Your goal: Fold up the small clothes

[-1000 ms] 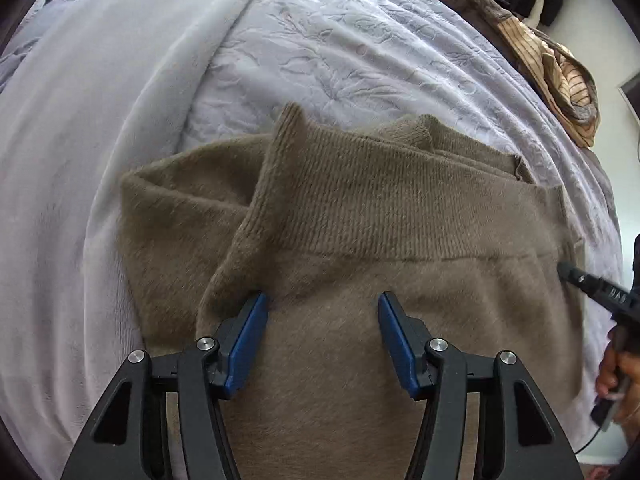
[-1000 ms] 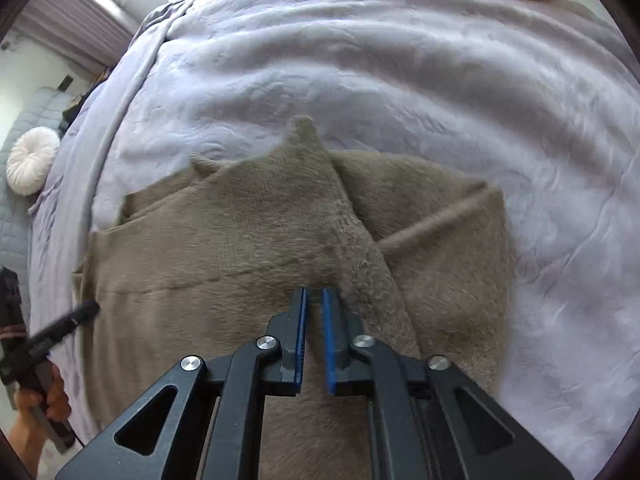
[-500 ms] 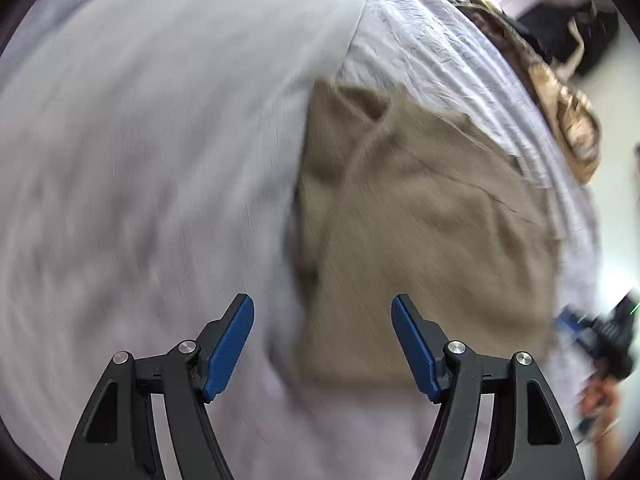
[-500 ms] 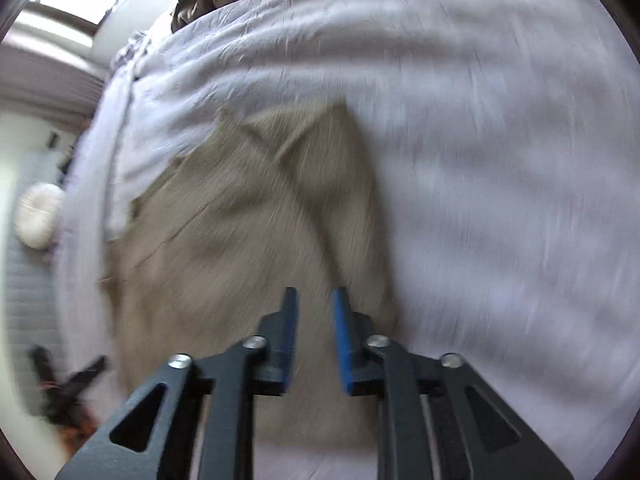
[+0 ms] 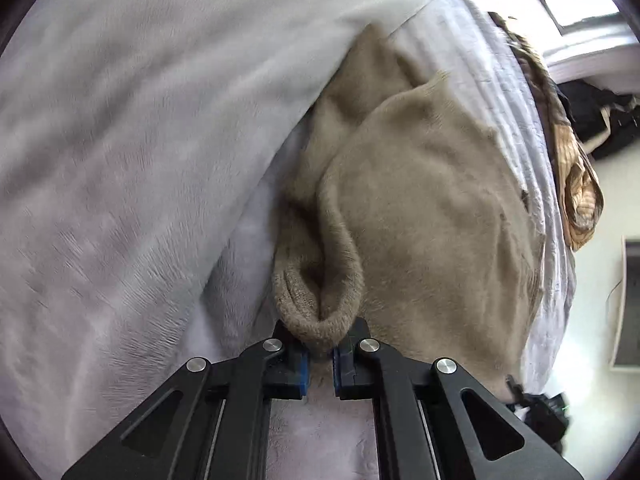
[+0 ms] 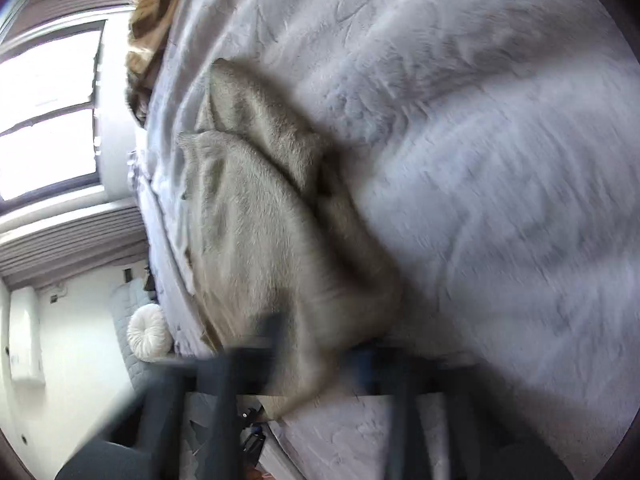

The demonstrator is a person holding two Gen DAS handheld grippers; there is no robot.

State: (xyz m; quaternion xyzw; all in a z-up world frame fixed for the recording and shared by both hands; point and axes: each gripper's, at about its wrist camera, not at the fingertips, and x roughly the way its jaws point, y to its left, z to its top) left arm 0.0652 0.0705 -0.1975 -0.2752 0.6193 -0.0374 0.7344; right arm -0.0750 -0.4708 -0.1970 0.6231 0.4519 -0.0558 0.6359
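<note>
A tan knitted sweater (image 5: 420, 220) lies partly folded on a lilac bedspread (image 5: 500, 92). In the left wrist view my left gripper (image 5: 320, 364) sits at its near corner, and its jaws are closing with a rolled ribbed edge (image 5: 320, 316) pinched between the blue pads. The right wrist view is blurred by motion. There the sweater (image 6: 260, 220) runs down to my right gripper (image 6: 320, 360), whose jaws are closing with a fold of the cloth caught between the dark fingers.
A white fleecy blanket (image 5: 120, 140) covers the left of the bed. A brown striped garment (image 5: 576, 184) lies at the bed's far edge, the same garment (image 6: 148, 24) near a bright window (image 6: 48, 112). A round white cushion (image 6: 148, 334) sits beyond the bedside.
Both grippers left the top of the sweater, swung to opposite side edges and rolled. The left jaws went from wide open to pinching the ribbed edge. The right now has cloth between its fingers.
</note>
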